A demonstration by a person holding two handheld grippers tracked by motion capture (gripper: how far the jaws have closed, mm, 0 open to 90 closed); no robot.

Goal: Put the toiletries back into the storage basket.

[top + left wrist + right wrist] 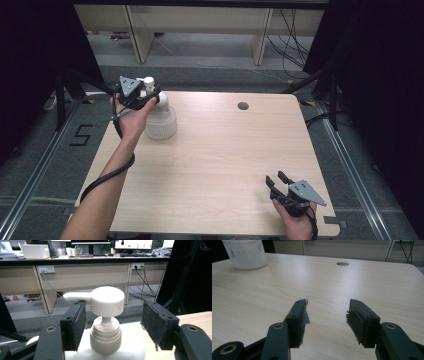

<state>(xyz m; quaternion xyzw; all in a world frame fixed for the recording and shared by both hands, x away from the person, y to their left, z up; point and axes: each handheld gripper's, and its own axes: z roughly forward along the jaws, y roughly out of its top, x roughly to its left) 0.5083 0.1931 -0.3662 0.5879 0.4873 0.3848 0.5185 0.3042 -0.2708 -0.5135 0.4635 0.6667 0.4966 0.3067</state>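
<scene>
Two grippers, left gripper spread wide around pump bottle neck, pads clear, right gripper open above table.

I count 1 white pump bottle on my bench, the 1 bench here. It carries 1 pump head with 1 spout and 1 ribbed collar. I hold 2 claws: 1 left claw and 1 right claw, each with 2 black jaws. My 2 hands work them, and 1 cable trails from each. The bench top has 1 round hole.
</scene>
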